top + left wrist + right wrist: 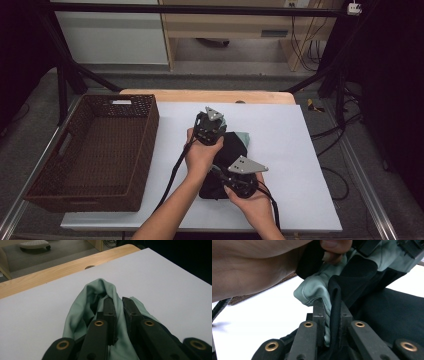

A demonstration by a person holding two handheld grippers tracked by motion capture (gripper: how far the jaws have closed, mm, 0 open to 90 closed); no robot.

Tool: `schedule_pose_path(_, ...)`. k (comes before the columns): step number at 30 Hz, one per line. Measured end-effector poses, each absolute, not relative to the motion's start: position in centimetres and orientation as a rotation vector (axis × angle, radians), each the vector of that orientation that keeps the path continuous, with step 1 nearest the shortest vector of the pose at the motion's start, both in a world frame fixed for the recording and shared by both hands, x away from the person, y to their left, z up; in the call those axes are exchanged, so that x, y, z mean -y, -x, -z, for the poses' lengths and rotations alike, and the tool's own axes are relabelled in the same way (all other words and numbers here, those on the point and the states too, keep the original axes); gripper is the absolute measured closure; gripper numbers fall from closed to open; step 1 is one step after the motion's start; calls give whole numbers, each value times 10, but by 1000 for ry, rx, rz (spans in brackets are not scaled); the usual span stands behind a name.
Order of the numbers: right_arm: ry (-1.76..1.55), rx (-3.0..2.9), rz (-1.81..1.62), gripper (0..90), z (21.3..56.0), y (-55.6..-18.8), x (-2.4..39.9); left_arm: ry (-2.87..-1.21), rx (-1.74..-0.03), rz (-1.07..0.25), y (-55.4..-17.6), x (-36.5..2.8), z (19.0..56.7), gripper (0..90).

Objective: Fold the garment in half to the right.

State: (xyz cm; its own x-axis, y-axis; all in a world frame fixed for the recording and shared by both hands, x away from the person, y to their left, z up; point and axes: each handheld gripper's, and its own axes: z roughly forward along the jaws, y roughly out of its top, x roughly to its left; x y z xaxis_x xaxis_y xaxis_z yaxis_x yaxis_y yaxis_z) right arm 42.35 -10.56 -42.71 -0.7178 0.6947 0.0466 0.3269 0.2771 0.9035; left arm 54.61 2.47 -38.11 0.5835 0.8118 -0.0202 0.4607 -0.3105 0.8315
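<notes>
Garment (235, 150) stretched between both grippers, long axis running away from the person. Left gripper (119, 305) pinching the far green fold, right gripper (331, 308) clamping the near edge (green lining plus black cloth). Wicker basket (95, 150) off to the left.

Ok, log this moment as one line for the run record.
left tool: shut on pale green cloth | right tool: shut on green and black fabric edge | woven brown basket: left on table

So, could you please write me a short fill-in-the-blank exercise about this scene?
1. Both hand-held grippers are clamped on a black and pale ____ garment.
2. The left hand-held gripper grips the garment's ____ fabric.
3. The brown wicker ____ stands left of the garment.
4. The garment lies on a ____ sheet over the wooden table.

Missing words: green; green; basket; white
</notes>
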Motion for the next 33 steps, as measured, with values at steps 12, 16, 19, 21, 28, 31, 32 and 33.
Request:
schedule_pose_path(12,-1011,-2175,-1405,822,433,-428,117,-1909,-983,-492,-536,-30,366,725)
schedule_pose_path(16,-1060,-2164,-1421,822,437,-429,124,-1881,-961,-521,-529,-39,357,682)
schedule_pose_path(19,-1078,-2155,-1425,821,437,-430,127,-1837,-946,-542,-521,-47,349,638)
schedule_pose_path(21,-1080,-2149,-1428,822,437,-430,129,-1812,-933,-567,-515,-54,346,615)
schedule_pose_path(28,-1079,-2150,-1430,821,438,-430,131,-1721,-938,-578,-495,-84,351,475)
schedule_pose_path(31,-1076,-2155,-1423,821,439,-430,131,-1697,-927,-603,-484,-94,356,454)
schedule_pose_path(32,-1075,-2154,-1422,821,439,-430,130,-1695,-924,-614,-482,-97,359,445)
schedule_pose_path(33,-1072,-2154,-1420,820,439,-429,130,-1687,-925,-617,-479,-100,361,434)
